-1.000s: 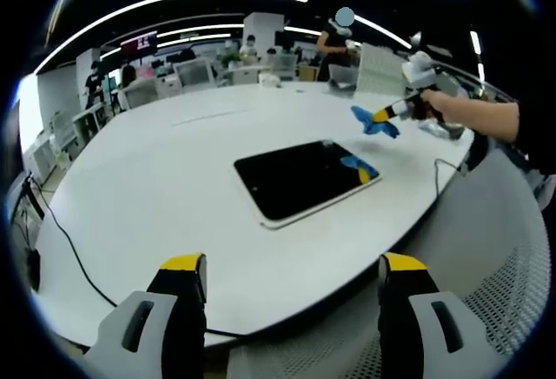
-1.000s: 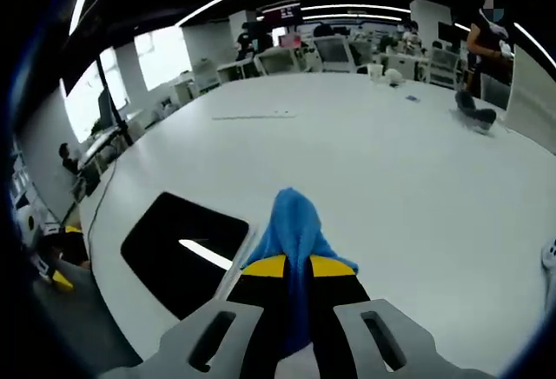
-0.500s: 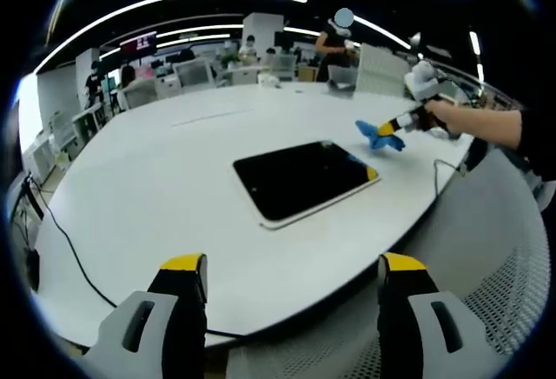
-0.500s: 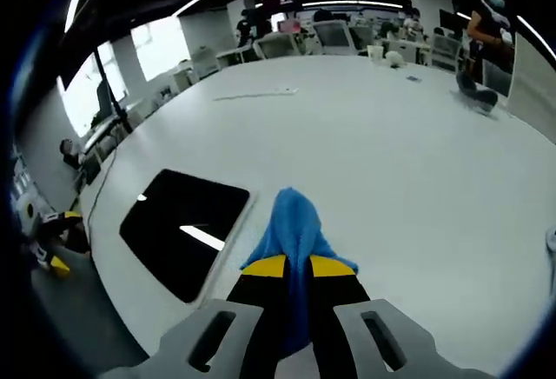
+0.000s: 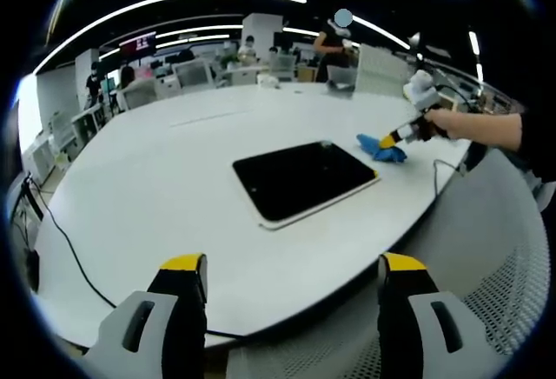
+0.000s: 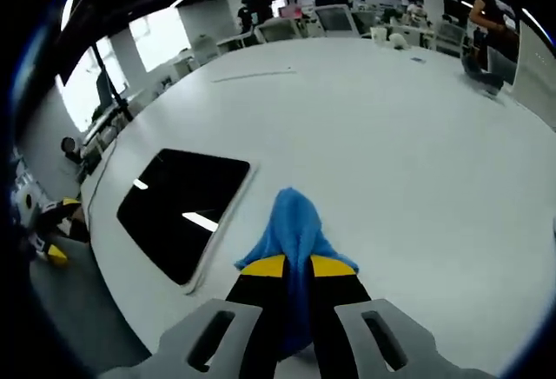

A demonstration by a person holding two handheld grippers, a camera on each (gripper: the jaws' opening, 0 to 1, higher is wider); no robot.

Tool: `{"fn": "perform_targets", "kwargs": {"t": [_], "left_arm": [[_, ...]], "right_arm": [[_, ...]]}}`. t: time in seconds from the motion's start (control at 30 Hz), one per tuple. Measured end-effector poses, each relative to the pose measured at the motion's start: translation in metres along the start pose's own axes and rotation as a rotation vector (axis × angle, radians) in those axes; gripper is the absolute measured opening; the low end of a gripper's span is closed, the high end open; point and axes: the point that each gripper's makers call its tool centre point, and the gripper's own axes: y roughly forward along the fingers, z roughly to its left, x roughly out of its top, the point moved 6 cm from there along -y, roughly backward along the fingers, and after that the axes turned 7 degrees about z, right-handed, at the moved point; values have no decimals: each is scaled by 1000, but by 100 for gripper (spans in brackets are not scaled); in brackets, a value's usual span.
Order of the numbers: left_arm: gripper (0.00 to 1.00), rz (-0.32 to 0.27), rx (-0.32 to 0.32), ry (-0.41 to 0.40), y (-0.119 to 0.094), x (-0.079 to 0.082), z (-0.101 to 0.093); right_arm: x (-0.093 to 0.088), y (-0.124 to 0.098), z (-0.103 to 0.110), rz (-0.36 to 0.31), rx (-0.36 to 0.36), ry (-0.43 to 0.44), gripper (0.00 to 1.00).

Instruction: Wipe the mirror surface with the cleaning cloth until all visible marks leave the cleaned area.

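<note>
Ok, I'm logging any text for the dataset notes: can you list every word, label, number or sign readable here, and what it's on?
None can be read.
The wall screen at the far end of the room shows red and white marks, too small and blurred to read.
The mirror, blue cleaning cloth and white table carry no text.

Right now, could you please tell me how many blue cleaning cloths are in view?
1. The blue cleaning cloth is clamped in the right gripper, on the white table beside the dark rectangular mirror.
</note>
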Motion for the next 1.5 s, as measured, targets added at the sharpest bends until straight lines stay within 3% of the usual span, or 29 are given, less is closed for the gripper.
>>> {"fn": "perform_targets", "kwargs": {"t": [0.33, 1.0, 1.5], "left_arm": [[81, -8, 0, 1, 0, 1, 0], [81, -15, 5, -2, -1, 1, 1], [80, -20, 1, -3, -1, 2, 1]], "right_arm": [[-1, 1, 3, -1, -6, -58, 11], [16, -17, 7, -67, 15, -4, 12], [16, -52, 20, -150, 11, -3, 12]]}}
